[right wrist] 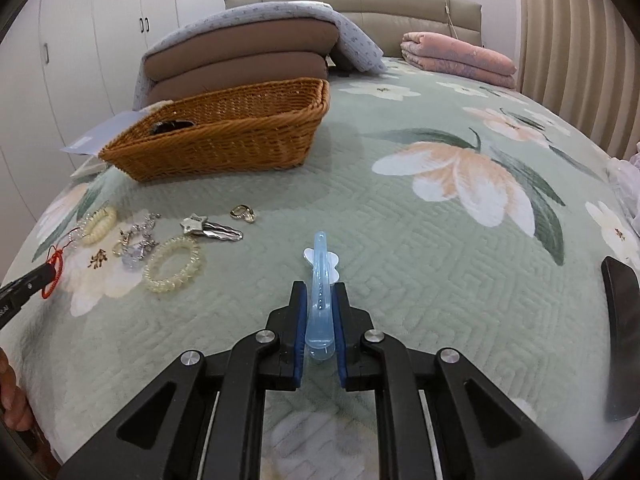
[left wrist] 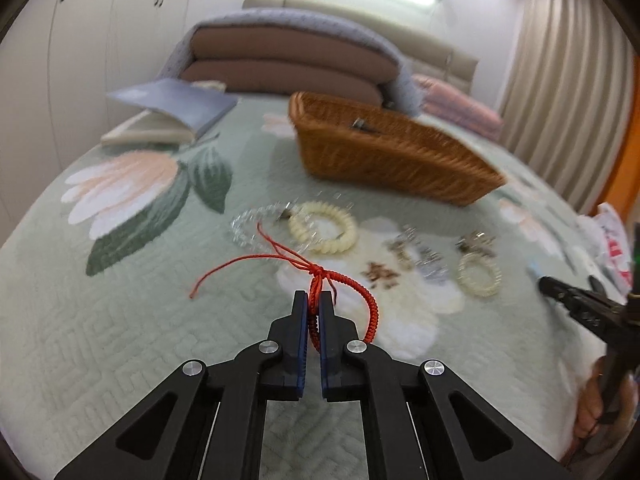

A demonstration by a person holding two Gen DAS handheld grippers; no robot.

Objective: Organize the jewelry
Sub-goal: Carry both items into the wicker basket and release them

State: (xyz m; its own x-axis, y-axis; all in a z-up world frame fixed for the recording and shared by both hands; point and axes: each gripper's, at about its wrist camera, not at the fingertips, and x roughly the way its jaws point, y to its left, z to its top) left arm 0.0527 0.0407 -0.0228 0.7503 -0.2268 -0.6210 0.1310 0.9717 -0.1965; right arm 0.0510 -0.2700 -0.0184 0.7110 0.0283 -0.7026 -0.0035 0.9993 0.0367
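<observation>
My left gripper [left wrist: 314, 300] is shut on a red braided cord bracelet [left wrist: 370, 308] whose loose strings trail left over the bedspread; it also shows in the right wrist view [right wrist: 56, 266]. My right gripper [right wrist: 320, 290] is shut on a light blue plastic hair clip [right wrist: 320, 280]. A brown wicker basket [left wrist: 392, 156] [right wrist: 224, 136] stands further back on the bed with a dark item inside. Loose jewelry lies in front of it: a cream coil hair tie [left wrist: 324, 226], a clear bead bracelet [left wrist: 250, 226], a pearl-like coil ring [right wrist: 172, 266], silver clips [right wrist: 212, 230] and small metal pieces [right wrist: 243, 212].
The green floral bedspread [right wrist: 400, 240] covers the bed. Folded brown cushions under a grey blanket [right wrist: 248, 60] and a pink folded quilt [right wrist: 456, 58] lie by the headboard. A blue booklet [left wrist: 176, 104] lies at the back left. A dark flat object [right wrist: 620, 336] sits at the right edge.
</observation>
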